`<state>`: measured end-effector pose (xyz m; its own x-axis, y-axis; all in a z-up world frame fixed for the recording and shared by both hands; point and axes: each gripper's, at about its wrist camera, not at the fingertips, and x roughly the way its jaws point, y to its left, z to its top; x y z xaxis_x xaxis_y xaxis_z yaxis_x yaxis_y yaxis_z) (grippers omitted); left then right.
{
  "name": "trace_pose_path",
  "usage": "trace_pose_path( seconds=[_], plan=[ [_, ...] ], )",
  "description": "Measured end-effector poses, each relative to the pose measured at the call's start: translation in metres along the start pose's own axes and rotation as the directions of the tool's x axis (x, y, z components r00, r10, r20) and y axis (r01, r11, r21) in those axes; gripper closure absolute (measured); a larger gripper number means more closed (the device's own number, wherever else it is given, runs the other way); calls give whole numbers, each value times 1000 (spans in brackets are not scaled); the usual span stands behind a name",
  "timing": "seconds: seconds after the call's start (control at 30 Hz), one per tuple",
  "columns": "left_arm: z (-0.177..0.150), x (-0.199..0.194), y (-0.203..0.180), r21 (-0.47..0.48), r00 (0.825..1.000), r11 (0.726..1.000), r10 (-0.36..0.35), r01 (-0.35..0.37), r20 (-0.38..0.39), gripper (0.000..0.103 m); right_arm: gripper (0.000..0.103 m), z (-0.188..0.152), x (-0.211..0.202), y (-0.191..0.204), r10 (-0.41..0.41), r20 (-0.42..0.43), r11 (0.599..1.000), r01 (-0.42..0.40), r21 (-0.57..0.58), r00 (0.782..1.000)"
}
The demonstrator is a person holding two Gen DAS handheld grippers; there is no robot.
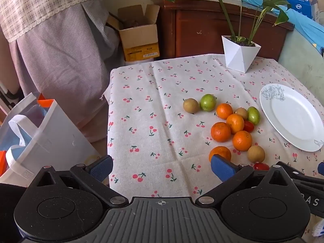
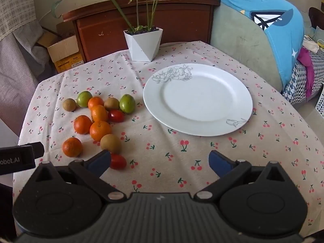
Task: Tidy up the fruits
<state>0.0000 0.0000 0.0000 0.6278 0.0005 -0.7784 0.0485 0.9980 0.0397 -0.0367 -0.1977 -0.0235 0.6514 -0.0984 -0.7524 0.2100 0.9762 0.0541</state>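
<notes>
A cluster of fruit lies on the cherry-print cloth: several oranges (image 1: 220, 131) (image 2: 100, 130), brown round fruits (image 1: 190, 105) (image 2: 110, 143), green fruits (image 1: 208, 102) (image 2: 127, 103) and red tomatoes (image 1: 248, 126) (image 2: 117, 161). An empty white plate (image 1: 291, 117) (image 2: 198, 99) sits to their right. My left gripper (image 1: 162, 168) is open and empty, near the table's front left, with its right finger by the nearest orange (image 1: 220, 151). My right gripper (image 2: 160, 162) is open and empty, in front of the plate; its left finger is next to a tomato.
A white faceted plant pot (image 1: 240, 55) (image 2: 143, 44) stands at the table's back. A white tote bag (image 1: 40, 141) sits on the floor left of the table. A cardboard box (image 1: 139, 38) and a wooden cabinet (image 1: 198, 30) are behind. A sofa with a blue cover (image 2: 263, 30) is on the right.
</notes>
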Motion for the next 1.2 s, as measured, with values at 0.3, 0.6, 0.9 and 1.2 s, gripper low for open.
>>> trace_pose_path(
  seconds=[0.3,0.6,0.9,1.2],
  plan=[
    [-5,0,5,2,999,1000,5,-4,-32,0,4,-2,11,-5,-7,-57,999,10,51,998],
    [-4,6,-4,10,1000,1000,24,-24,-10,0,4,-3,15,2,-2,-75,999,5,42,997],
    [-7,10,-8,26,999,999,26,-25,-42,0,5,-4,17,3,-18,-87,999,21,26,996],
    [-10,10,-9,22,998,1000,7,-6,-59,0,7,-4,17,4,-17,-88,1000,18,15,996]
  ],
)
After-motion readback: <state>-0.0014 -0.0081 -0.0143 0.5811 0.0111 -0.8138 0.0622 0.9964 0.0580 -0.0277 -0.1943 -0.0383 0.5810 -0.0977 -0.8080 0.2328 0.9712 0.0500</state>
